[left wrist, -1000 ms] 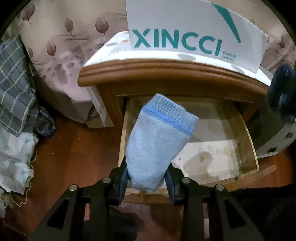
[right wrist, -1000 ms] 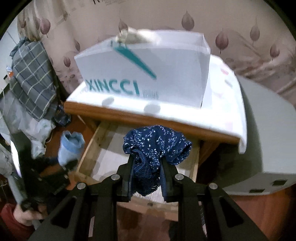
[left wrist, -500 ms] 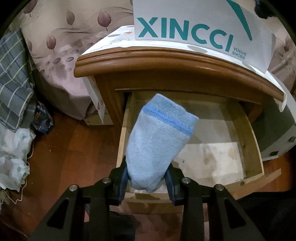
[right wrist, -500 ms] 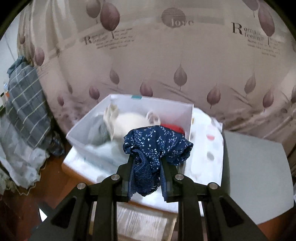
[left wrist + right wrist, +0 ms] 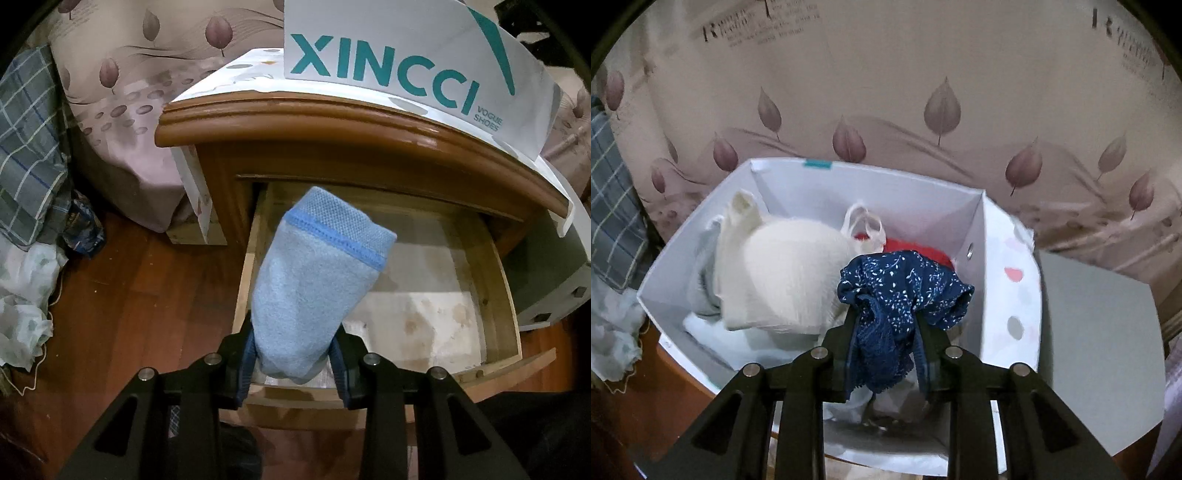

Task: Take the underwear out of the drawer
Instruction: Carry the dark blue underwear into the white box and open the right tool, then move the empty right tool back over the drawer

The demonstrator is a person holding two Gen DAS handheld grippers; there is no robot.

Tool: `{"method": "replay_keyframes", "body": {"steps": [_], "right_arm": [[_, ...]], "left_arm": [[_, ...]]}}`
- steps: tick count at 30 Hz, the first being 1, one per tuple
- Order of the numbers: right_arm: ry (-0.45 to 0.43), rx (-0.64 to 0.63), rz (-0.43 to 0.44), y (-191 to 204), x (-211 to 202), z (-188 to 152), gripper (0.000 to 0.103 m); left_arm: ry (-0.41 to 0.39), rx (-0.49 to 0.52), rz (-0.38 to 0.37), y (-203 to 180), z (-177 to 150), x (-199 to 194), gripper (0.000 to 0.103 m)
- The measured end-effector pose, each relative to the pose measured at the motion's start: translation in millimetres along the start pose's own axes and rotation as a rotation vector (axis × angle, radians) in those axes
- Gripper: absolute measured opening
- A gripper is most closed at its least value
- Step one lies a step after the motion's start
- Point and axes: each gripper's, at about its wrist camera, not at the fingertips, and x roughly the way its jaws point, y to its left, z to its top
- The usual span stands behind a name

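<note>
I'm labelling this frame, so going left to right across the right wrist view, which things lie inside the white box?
Grey garment → cream bra → navy floral underwear between the right gripper fingers, with a red garment showing behind it.

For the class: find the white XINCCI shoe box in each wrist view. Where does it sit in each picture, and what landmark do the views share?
Left wrist view: the white shoe box sits at top centre-right, printed side showing, on the nightstand.
Right wrist view: the box fills the centre, seen from above with clothes inside.
Shared landmark: the leaf-print bedding.
</note>
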Motion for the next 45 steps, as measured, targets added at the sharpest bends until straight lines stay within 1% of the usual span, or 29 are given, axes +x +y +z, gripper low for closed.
{"method": "replay_keyframes", "body": {"steps": [3, 6, 8, 9, 10, 11, 12, 14, 15, 19, 22, 25, 27, 28, 31, 32, 33, 35, 38, 42, 45], "right_arm": [[0.014, 0.001, -0.005, 1, 11, -4, 0.027], [0.022, -0.002, -0.009, 3, 15, -7, 0.033], [0.018, -0.001, -0.017, 2, 13, -8, 0.042], [0.016, -0.001, -0.025, 1, 12, -8, 0.054], [0.005, -0.01, -0.028, 2, 9, -9, 0.061], [-0.002, -0.023, -0.035, 3, 6, -10, 0.063], [-0.01, -0.034, -0.045, 4, 3, -10, 0.071], [-0.025, -0.055, -0.049, 7, -6, -12, 0.077], [-0.033, -0.062, -0.048, 8, -11, -13, 0.082], [-0.083, -0.084, -0.038, 11, -39, -21, 0.089], [-0.136, -0.09, -0.021, 13, -64, -35, 0.095], [-0.175, -0.091, 0.003, 13, -84, -61, 0.098], [-0.177, -0.095, 0.02, 14, -90, -79, 0.099], [-0.178, -0.094, 0.036, 13, -91, -93, 0.099], [-0.162, -0.102, 0.047, 13, -86, -127, 0.099], [-0.151, -0.106, 0.057, 13, -80, -145, 0.099], [-0.136, -0.11, 0.062, 14, -74, -156, 0.099], [-0.068, -0.117, 0.068, 17, -53, -185, 0.099], [0.02, -0.121, 0.068, 21, -21, -217, 0.099], [0.089, -0.08, 0.097, 23, 4, -240, 0.099], [0.117, -0.06, 0.11, 23, 17, -251, 0.099]], "left_arm": [[0.004, 0.002, -0.003, 0, 1, 1, 0.036], [0.009, 0.004, -0.003, 1, 1, 2, 0.036], [0.013, 0.004, -0.005, 1, 2, 3, 0.036], [0.013, 0.005, -0.005, 1, 2, 3, 0.036], [0.013, 0.006, -0.004, 1, 2, 3, 0.036], [0.012, 0.004, -0.005, 1, 2, 2, 0.036], [0.012, 0.003, -0.005, 1, 2, 2, 0.036], [0.013, 0.004, -0.003, 1, 2, 3, 0.036], [0.012, 0.003, -0.004, 0, 2, 3, 0.036], [0.01, 0.005, -0.003, 0, 0, 2, 0.036], [0.013, -0.001, -0.006, 1, 0, 3, 0.036], [0.011, -0.004, 0.0, 2, 0, 2, 0.036], [0.009, -0.004, 0.003, 2, -1, 1, 0.036], [0.008, -0.003, 0.004, 2, -1, 1, 0.036], [0.007, -0.006, 0.006, 2, -2, 0, 0.036], [0.007, -0.006, 0.006, 2, -2, 0, 0.036], [0.006, -0.006, 0.008, 3, -2, 0, 0.036], [0.006, -0.002, 0.013, 2, -2, 0, 0.036], [0.003, 0.003, 0.018, 0, -3, 1, 0.036], [-0.002, 0.009, 0.029, -1, -4, 0, 0.036], [-0.002, 0.011, 0.036, -1, -4, 0, 0.036]]}}
